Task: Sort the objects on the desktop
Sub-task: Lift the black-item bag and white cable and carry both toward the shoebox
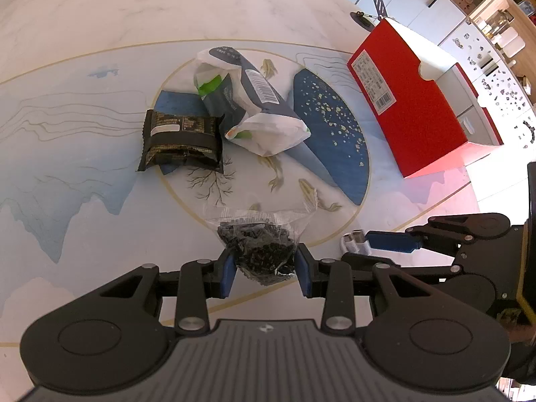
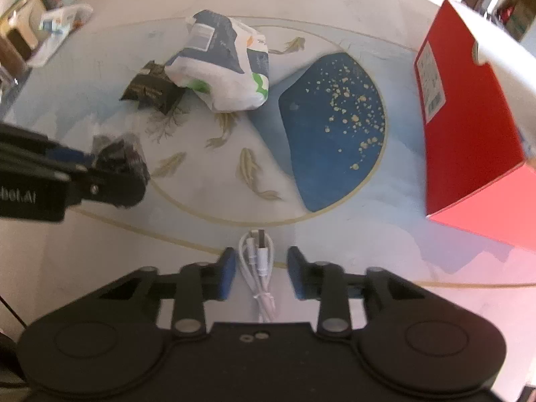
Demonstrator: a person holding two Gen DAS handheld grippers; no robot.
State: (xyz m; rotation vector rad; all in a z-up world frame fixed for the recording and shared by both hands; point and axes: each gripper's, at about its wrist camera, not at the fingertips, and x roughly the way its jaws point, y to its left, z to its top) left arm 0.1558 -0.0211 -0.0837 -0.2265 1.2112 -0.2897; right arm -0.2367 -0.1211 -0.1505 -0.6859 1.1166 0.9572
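Observation:
My left gripper (image 1: 264, 268) is shut on a clear packet of dark dried leaves (image 1: 259, 244), held just above the painted table (image 1: 83, 107); the same packet (image 2: 117, 157) shows at the left of the right wrist view. My right gripper (image 2: 258, 268) points down over a coiled white USB cable (image 2: 259, 264). The cable lies between the blue pads (image 2: 227, 269) with a gap on each side, so this gripper is open. In the left wrist view the right gripper (image 1: 360, 248) reaches in from the right, with the cable's plugs (image 1: 351, 239) at its tips.
A black snack packet (image 1: 181, 140) and white-and-navy bags (image 1: 248, 100) lie piled at the table's middle. An open red box (image 1: 412, 100) stands at the right, also seen as the red box (image 2: 469, 117). Tins and packets (image 2: 50, 23) crowd the far left corner.

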